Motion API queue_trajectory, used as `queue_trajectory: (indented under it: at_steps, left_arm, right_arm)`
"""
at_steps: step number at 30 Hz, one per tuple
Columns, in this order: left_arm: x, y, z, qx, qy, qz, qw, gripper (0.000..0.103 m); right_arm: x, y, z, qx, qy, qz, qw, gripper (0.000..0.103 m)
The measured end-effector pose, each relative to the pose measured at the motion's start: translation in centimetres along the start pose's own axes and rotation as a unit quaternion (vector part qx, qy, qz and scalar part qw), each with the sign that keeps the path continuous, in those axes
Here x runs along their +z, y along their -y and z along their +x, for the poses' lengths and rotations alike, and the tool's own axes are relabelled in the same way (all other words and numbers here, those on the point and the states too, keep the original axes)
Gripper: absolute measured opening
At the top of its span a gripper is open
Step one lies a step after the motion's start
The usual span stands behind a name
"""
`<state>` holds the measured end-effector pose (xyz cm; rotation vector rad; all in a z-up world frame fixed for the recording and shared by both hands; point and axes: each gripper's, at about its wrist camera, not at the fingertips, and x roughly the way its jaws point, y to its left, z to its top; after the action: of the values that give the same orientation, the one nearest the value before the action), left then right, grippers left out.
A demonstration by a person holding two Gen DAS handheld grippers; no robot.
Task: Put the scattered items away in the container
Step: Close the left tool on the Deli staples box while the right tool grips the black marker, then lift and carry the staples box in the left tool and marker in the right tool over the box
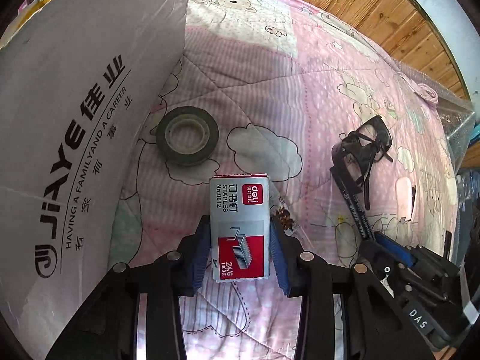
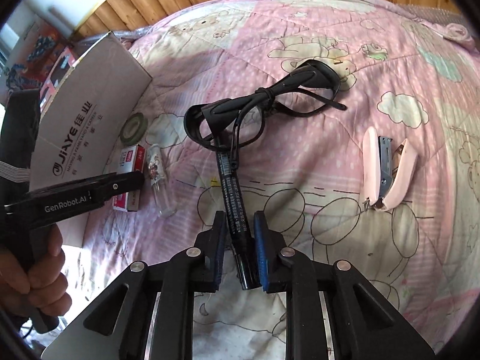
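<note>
Beside the cardboard box (image 1: 75,120), left gripper (image 1: 240,249) clamps a rectangular staple box (image 1: 238,228); right gripper (image 2: 240,246) grips a cylindrical black marker (image 2: 237,210)

One cardboard box (image 2: 90,102), tape roll (image 1: 187,135), staple box (image 1: 239,228), marker (image 2: 235,207), goggles (image 2: 270,105), stapler (image 2: 387,171), small bottle (image 2: 156,171).

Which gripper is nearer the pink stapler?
Right. The right gripper, jaws around the black marker, sits just left of the pink stapler. The left gripper, jaws on the staples box, is far across by the cardboard box.
</note>
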<state>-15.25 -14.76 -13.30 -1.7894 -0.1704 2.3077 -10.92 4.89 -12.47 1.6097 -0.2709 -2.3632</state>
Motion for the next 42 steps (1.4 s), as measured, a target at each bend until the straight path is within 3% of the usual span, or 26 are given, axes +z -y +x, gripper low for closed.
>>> queue_trajectory:
  at_steps: [4,7,10,17,33,42]
  left_arm:
    - [-0.2,-0.3,0.3,0.017,0.008,0.002,0.9998,0.043]
    - [-0.2,0.7,0.7,0.019,0.009,0.021,0.9996,0.055]
    - [-0.4,1.3,0.6,0.033,0.013,0.048,0.9982,0.039]
    - [-1.4,1.5,-2.1,-0.002,0.025,0.057,0.9980,0.039]
    - [-3.8,2.9,-6.9,-0.035,0.030,0.087,0.9951,0.039]
    - [-4.7,2.8,-9.6,-0.030,0.044,0.097,0.9939,0.039]
  right_arm:
    - [0.5,-0.8,1.1,-0.007,0.007,-0.011,1.000,0.025]
    - [0.6,-1.1,1.9,-0.014,0.021,-0.026,0.999,0.023]
    - [0.4,-0.3,1.2,0.008,0.016,0.010,1.000,0.016]
    - [-1.0,-0.6,-1.6,0.027,0.021,0.035,0.999,0.014]
    - [-4.7,-2.0,-5.4,0.039,0.023,0.086,0.995,0.014]
    - [-5.6,-4.7,-7.5,0.040,0.032,0.071,0.996,0.014]
